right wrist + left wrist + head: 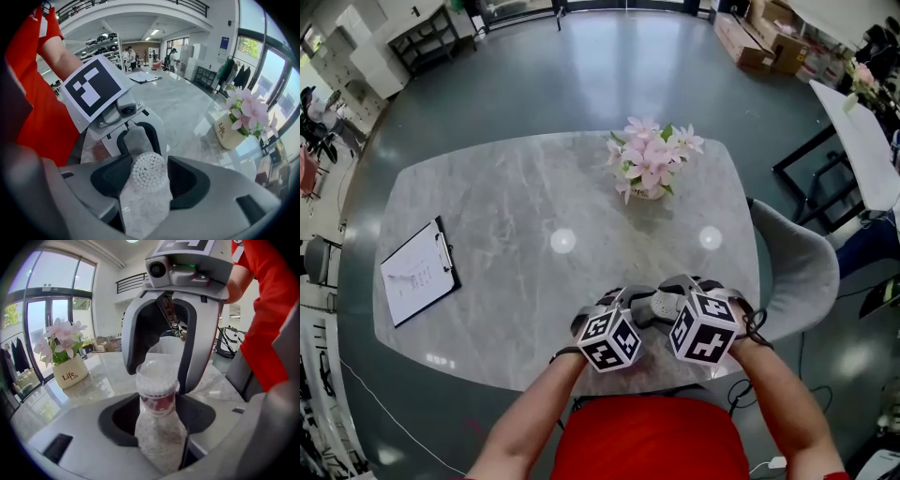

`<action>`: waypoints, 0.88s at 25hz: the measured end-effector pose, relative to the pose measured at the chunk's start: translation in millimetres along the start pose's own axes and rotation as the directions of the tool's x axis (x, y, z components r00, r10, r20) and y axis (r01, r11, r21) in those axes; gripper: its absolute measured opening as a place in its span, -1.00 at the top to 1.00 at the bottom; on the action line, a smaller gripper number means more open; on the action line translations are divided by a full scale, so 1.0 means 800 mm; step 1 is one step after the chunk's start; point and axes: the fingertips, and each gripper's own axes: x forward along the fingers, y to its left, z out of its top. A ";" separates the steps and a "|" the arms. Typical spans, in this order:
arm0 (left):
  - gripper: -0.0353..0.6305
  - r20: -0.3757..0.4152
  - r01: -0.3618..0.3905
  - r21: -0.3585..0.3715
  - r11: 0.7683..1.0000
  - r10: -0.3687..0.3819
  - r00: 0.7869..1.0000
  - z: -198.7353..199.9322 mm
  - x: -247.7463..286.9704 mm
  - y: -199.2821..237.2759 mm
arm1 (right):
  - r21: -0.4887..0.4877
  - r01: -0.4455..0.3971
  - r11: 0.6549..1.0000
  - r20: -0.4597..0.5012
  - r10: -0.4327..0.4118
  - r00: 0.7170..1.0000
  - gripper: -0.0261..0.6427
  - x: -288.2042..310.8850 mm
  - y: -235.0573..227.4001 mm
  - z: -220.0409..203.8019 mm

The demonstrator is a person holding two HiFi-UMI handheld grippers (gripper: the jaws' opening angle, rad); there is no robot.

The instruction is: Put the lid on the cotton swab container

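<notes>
Left tool [158,420] is clamping the cotton swab container [158,401] upright at the near edge of the table [516,206]. Right tool [149,176] is pinching the clear lid [157,372] on top. I'd be keeping it level, pressing straight down.

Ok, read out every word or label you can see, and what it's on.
"Life Life": on the flower pot.
Paper on the clipboard: print too small to read.
Red label on the cotton swab container: too blurred to read.
Blue wall sign: too small to read.
</notes>
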 end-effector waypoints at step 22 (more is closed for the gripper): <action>0.09 0.010 -0.004 0.013 1.000 0.003 1.000 0.003 0.000 0.001 | 0.007 0.001 1.000 -0.130 -0.001 0.992 0.09 0.011 -0.007 0.000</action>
